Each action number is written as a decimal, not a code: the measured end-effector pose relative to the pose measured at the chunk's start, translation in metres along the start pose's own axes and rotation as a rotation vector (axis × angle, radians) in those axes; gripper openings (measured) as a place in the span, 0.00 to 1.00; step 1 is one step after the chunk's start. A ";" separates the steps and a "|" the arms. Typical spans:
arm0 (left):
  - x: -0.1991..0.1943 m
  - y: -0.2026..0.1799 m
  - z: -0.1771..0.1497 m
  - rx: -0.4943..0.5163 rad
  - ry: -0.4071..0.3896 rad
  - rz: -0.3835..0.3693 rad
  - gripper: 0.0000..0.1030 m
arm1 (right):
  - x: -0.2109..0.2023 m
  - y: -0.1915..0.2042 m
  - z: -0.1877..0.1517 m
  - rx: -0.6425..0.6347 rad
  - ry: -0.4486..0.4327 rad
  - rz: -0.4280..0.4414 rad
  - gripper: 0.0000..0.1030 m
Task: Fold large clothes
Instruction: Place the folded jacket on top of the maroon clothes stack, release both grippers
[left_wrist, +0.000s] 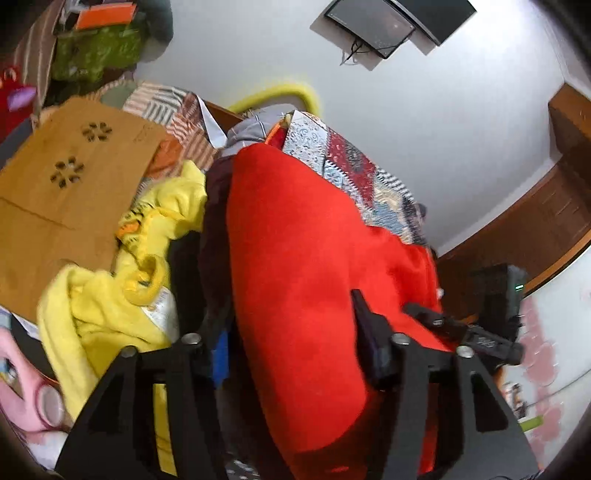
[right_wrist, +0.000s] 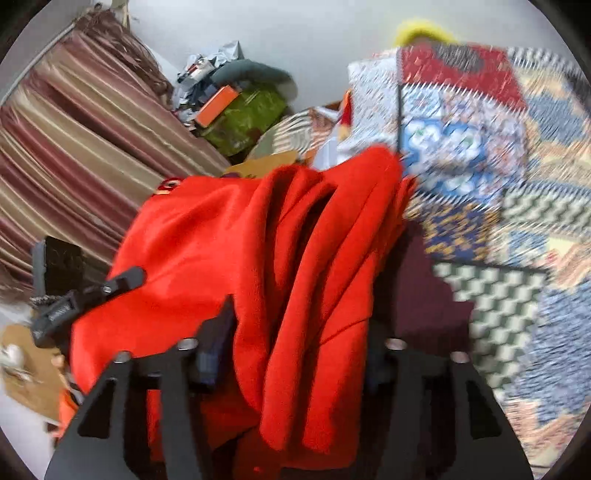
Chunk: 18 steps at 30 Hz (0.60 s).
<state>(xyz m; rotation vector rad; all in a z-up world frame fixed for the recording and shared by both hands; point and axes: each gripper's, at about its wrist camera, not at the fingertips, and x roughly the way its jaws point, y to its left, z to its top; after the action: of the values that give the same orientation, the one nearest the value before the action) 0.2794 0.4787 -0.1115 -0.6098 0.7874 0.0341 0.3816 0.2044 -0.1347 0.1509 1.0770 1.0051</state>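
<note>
A large red garment (left_wrist: 295, 258) hangs in loose folds in front of both cameras. In the left wrist view it fills the wide gap of my left gripper (left_wrist: 277, 295), and the right finger's dark pad (left_wrist: 365, 332) lies against its edge. The right gripper (left_wrist: 443, 321) shows just beyond the cloth's right side. In the right wrist view the red garment (right_wrist: 258, 240) drapes between the spread fingers of my right gripper (right_wrist: 301, 314) and hides the right finger. The left gripper (right_wrist: 92, 295) sits at the cloth's left edge. Neither gripper visibly pinches the fabric.
A yellow garment (left_wrist: 110, 314) is heaped to the left beside a cardboard sheet (left_wrist: 55, 184). A patchwork quilt (right_wrist: 480, 166) covers the bed, with a dark maroon cloth (right_wrist: 424, 295) on it. A striped curtain (right_wrist: 74, 129) hangs at the left. Wooden furniture (left_wrist: 535, 221) lines the wall.
</note>
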 end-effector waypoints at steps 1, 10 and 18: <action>-0.001 -0.001 0.001 0.013 -0.004 0.020 0.63 | -0.006 0.003 -0.001 -0.028 -0.004 -0.039 0.63; -0.035 -0.044 -0.015 0.179 -0.109 0.250 0.71 | -0.048 0.050 -0.006 -0.212 -0.123 -0.222 0.65; -0.070 -0.051 -0.039 0.220 -0.161 0.330 0.84 | -0.043 0.033 -0.039 -0.203 -0.070 -0.302 0.65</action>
<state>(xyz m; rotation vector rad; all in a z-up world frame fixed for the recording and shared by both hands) 0.2164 0.4293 -0.0596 -0.2610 0.7170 0.2916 0.3269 0.1777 -0.1080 -0.1379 0.8958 0.8233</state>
